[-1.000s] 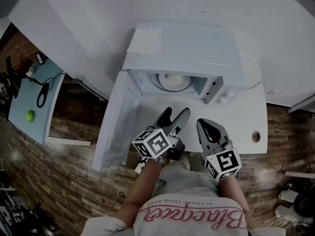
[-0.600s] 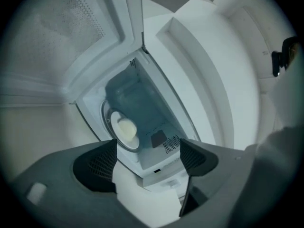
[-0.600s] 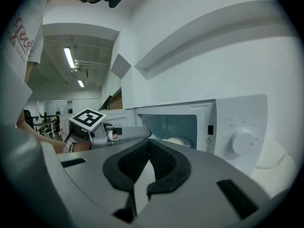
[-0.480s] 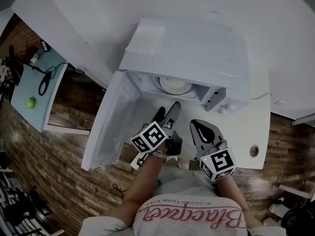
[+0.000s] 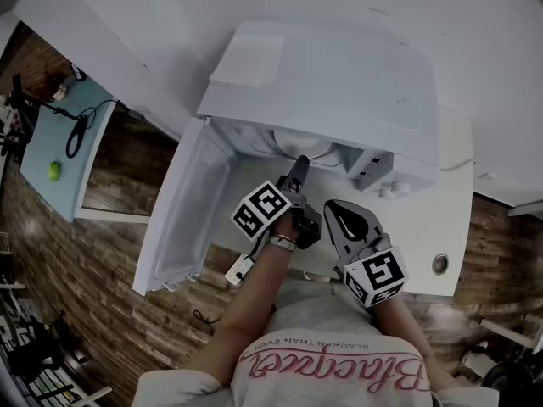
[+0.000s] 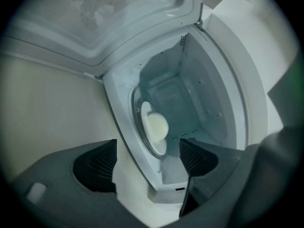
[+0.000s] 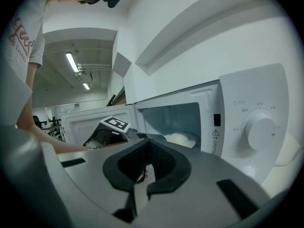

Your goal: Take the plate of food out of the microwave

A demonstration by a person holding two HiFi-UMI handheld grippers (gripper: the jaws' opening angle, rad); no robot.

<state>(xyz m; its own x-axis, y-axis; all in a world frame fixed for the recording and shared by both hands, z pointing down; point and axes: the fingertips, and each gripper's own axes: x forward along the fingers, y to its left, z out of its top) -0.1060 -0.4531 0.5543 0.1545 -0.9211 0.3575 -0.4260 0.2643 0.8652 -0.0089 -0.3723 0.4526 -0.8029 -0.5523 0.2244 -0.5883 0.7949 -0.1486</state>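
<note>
The white microwave [image 5: 327, 70] stands open, its door [image 5: 174, 219] swung out to the left. Inside, a white plate [image 6: 151, 133] carrying a pale round piece of food [image 6: 156, 126] sits on the glass turntable; only a sliver of the plate [image 5: 303, 149] shows in the head view. My left gripper [image 5: 299, 166] is at the mouth of the cavity, open, with nothing between its pads [image 6: 97, 165]. My right gripper [image 5: 338, 213] hangs back over the counter in front of the control panel, shut and holding nothing. In the right gripper view the food [image 7: 180, 137] lies beyond the left gripper's cube [image 7: 115, 123].
The control dial [image 7: 260, 129] sits on the panel right of the cavity. The white counter [image 5: 424, 227] has a round hole [image 5: 439, 264] at its right. A light blue table with a green ball [image 5: 53, 171] stands far left over the wood floor.
My left gripper has moved forward from the counter up to the microwave opening. The right gripper has stayed about where it was, shut.
</note>
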